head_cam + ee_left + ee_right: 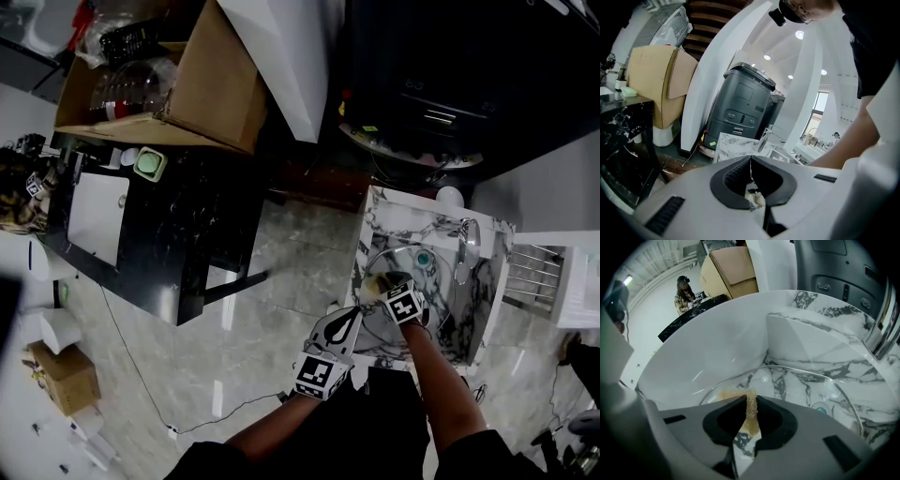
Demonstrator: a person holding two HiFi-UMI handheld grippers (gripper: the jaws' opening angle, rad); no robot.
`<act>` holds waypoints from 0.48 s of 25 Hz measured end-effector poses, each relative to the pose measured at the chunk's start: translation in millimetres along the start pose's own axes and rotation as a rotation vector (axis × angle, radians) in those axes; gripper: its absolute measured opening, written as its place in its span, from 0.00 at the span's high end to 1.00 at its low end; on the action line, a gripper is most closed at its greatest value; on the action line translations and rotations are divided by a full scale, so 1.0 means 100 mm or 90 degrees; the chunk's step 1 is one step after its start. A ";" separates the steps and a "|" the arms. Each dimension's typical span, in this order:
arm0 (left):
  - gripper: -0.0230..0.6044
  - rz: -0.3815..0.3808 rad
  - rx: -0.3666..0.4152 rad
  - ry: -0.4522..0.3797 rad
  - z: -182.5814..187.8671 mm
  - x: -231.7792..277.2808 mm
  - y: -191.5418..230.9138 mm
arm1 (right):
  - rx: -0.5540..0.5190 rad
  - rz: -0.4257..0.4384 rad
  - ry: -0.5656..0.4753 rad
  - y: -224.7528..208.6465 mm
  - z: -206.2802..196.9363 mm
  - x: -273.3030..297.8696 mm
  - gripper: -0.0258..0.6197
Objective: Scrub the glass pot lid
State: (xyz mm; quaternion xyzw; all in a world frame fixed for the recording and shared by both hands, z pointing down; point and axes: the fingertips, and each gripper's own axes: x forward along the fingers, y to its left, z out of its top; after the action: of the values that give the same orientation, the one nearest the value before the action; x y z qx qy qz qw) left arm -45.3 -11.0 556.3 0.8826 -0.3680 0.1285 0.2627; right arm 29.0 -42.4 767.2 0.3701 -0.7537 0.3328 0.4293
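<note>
The glass pot lid [417,286] lies in the marble sink [483,309], its teal knob [424,259] toward the faucet. In the right gripper view its rim [801,372] arcs across the basin. My right gripper [384,286] is over the lid's left part, shut on a tan mesh scrubbing pad [751,413] that touches the glass. My left gripper [356,319] is at the sink's near-left edge by the lid's rim. Its jaws are closed with a thin pale edge [751,165] between them, which looks like the lid's rim.
A chrome faucet [464,248] stands at the sink's back. A dish rack [539,272] is to the right. A dark grey machine [743,105] stands behind the sink. A black table [178,225] and a cardboard box [159,84] are to the left. A person [684,291] stands far off.
</note>
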 end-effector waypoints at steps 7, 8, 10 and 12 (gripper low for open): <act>0.94 0.000 0.000 0.008 -0.02 0.01 0.02 | 0.060 -0.019 -0.045 -0.21 0.10 0.01 0.86; 0.94 -0.001 0.001 0.011 -0.02 0.01 0.02 | 0.067 -0.021 -0.050 -0.23 0.12 0.01 0.86; 0.94 -0.003 0.001 0.015 -0.03 0.01 0.01 | 0.073 -0.027 -0.056 -0.27 0.14 0.00 0.86; 0.94 -0.005 0.002 0.016 -0.03 0.02 -0.01 | 0.075 -0.035 -0.060 -0.32 0.15 -0.01 0.86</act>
State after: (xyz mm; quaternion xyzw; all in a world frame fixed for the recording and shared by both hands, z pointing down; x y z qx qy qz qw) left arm -43.6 -9.9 559.1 0.8829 -0.3611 0.1389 0.2660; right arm 50.3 -70.6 765.8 0.4304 -0.7419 0.3467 0.3798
